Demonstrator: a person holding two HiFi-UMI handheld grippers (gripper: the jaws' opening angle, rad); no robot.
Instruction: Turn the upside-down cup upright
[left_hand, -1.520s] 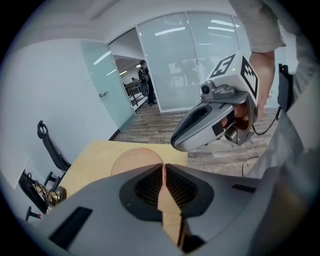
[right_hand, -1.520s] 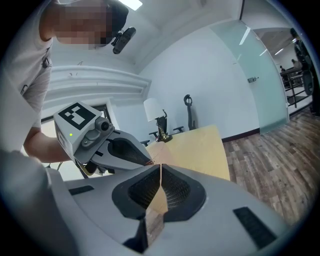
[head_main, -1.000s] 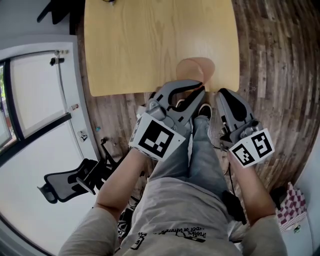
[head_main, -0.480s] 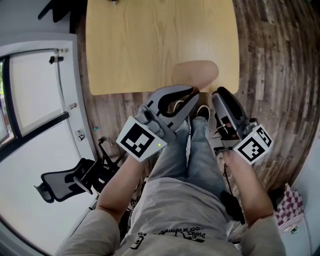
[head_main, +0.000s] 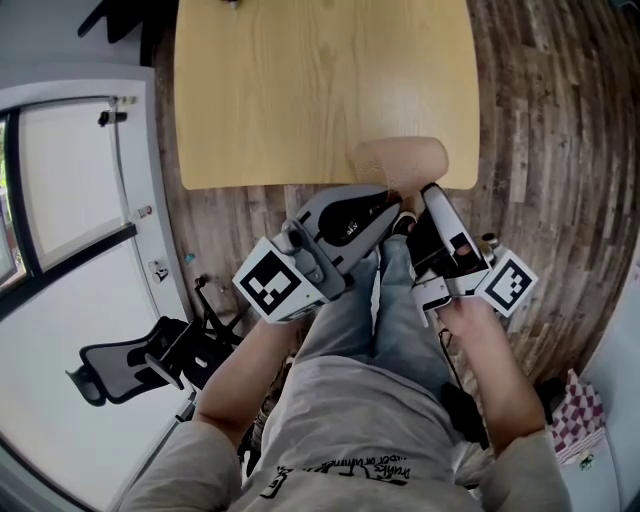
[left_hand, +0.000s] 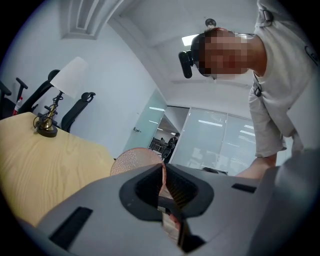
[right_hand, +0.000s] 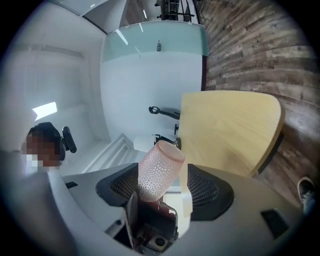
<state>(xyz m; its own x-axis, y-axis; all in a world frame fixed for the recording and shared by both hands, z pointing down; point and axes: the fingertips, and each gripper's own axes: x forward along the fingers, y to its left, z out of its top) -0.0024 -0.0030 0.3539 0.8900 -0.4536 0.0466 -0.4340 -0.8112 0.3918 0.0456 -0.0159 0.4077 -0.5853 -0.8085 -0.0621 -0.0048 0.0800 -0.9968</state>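
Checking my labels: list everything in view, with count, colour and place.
table: one, light wood, beyond the grippers.
cup: one, pink, sideways at the table's near edge, between both grippers.
lamp: one, white shade, table's far end.
office chair: one, black, floor at left.
checked cloth: one, red and white, lower right.
floor: brown planks.
left gripper: one, grey, shut on the cup's wall.
right gripper: one, grey, jaws apart around the cup, just been opening.
legs: two, grey jeans, below the grippers.

Cup (head_main: 400, 158) at edge of table (head_main: 300, 90), between left hand-held gripper (left_hand: 163, 172) and right hand-held gripper (right_hand: 161, 172)
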